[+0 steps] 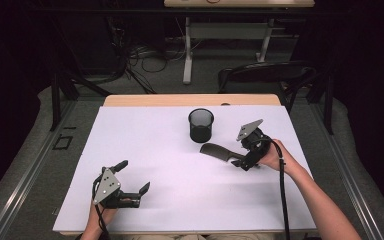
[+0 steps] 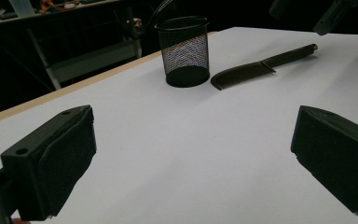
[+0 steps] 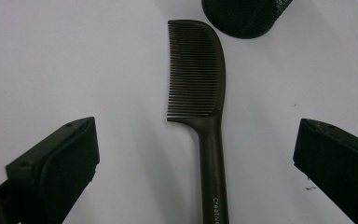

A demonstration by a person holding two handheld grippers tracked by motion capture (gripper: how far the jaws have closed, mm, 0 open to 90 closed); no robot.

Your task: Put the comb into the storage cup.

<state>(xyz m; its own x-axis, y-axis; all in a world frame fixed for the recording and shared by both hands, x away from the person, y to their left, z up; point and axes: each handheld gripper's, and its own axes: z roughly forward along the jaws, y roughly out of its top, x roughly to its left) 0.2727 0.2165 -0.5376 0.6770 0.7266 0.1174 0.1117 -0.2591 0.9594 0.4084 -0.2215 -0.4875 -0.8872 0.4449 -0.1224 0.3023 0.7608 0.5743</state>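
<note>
A dark comb [image 1: 219, 151] lies flat on the white table [image 1: 180, 200], right of centre, its toothed end toward a black mesh cup [image 1: 201, 125] and its handle running toward the right gripper [image 1: 240, 162]. The comb's toothed end sits just beside the cup's base; whether the two touch cannot be told.

Right gripper: held in the person's right hand [image 1: 275, 156], released, jaws spread wide. In the right gripper view the comb [image 3: 205, 107] lies between the two jaws, handle pointing back along the middle of the gap, teeth facing that view's left. Neither jaw touches the comb. The cup [image 3: 244, 16] stands at the far end, beside the comb's tip.

Left gripper [image 1: 132, 177]: held in the left hand [image 1: 102, 215] at the near left of the table, well apart from comb and cup. It is also released, jaws wide and nothing between them. It hovers low; contact with the table cannot be told. In the left gripper view the cup [image 2: 184, 51] stands upright ahead, with the comb [image 2: 261, 67] lying flat to its right on the table
</note>
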